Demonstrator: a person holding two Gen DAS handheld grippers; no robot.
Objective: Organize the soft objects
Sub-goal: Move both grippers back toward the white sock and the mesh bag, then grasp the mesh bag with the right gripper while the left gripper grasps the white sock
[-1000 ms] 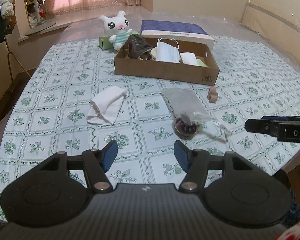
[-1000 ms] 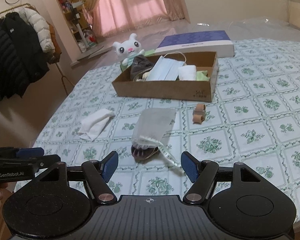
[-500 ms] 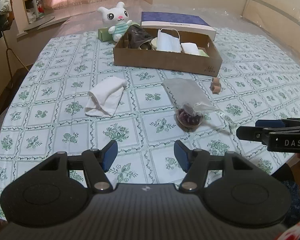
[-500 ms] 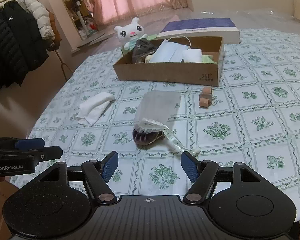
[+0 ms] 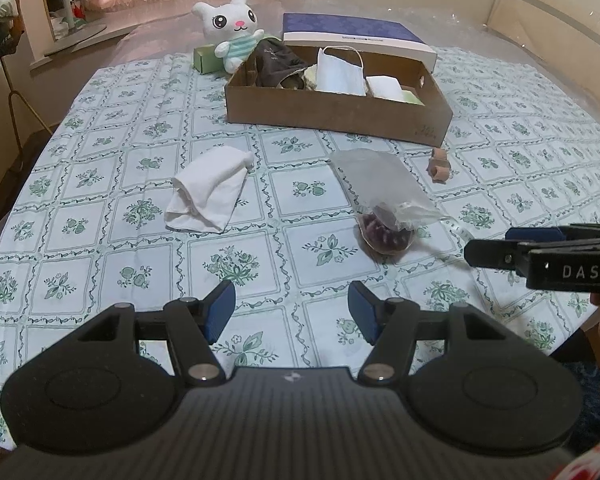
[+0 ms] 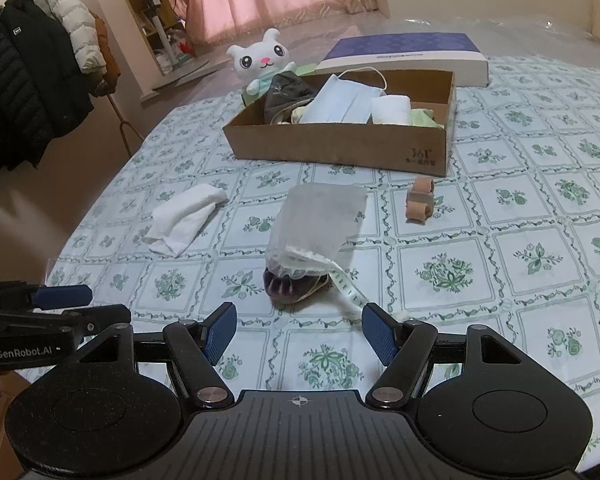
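A white cloth (image 5: 208, 192) (image 6: 184, 216) lies left of centre on the patterned tablecloth. A sheer drawstring pouch (image 5: 380, 188) (image 6: 316, 224) with a dark purple item at its mouth lies in the middle. A small tan ring piece (image 5: 439, 165) (image 6: 419, 198) lies near the cardboard box (image 5: 336, 114) (image 6: 340, 148), which holds a face mask, dark fabric and white and green cloths. My left gripper (image 5: 291, 312) is open and empty above the near table edge. My right gripper (image 6: 299, 332) is open and empty just short of the pouch.
A white plush bunny (image 5: 232, 28) (image 6: 262, 60) leans on a green box behind the cardboard box. A blue and white flat box (image 5: 356, 36) (image 6: 408, 54) lies at the back. Coats hang on a rack (image 6: 28, 92) at the left. The table edge is close below both grippers.
Both grippers have moved forward and lower toward the table; the objects appear larger and nearer. Nothing on the table has moved and both stay open.
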